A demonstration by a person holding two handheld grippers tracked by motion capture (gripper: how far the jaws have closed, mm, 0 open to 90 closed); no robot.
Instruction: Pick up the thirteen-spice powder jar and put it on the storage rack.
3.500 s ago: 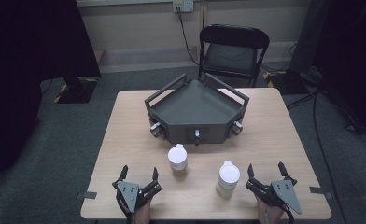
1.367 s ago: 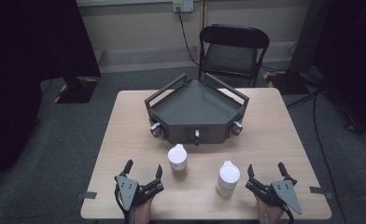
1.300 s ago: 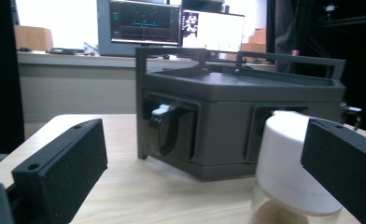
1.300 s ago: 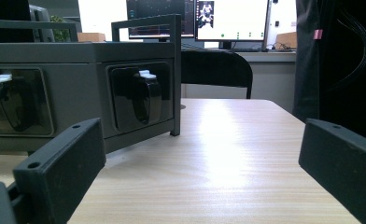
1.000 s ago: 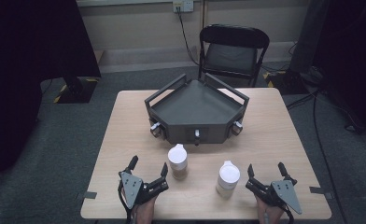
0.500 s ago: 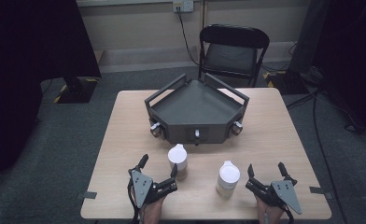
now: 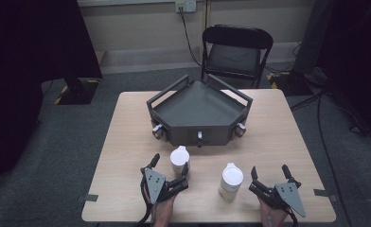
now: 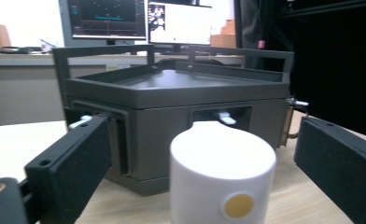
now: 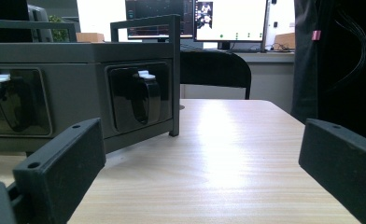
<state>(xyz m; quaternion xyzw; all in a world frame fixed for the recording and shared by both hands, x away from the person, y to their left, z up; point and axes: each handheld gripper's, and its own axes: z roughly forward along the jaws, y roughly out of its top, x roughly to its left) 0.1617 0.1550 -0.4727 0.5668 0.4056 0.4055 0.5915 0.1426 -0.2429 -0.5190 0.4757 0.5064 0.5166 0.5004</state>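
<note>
White bottle [image 8: 222,175] standing between left gripper [image 7: 168,166] jaws, base being cut off, jaws closing but untouching, right gripper [image 7: 270,174] jaws gaping empty.

Room dim overall; dark curtains at both sides of the high view swallow detail. Desk [image 7: 127,142] evenly lit from above, soft short shadows under the grey tray [image 7: 198,111] and beside the white bottle [image 7: 231,179] near the desk's front edge. High view soft, low detail. Left gripper view: monitors [image 8: 144,21] behind blown out white, near bottle [image 8: 223,172] slightly blurred, tongs' pads dark and soft at the frame corners. Right gripper view: strong glare patch on the desk [image 9: 218,140] wood, screens overexposed, right side near black.
</note>
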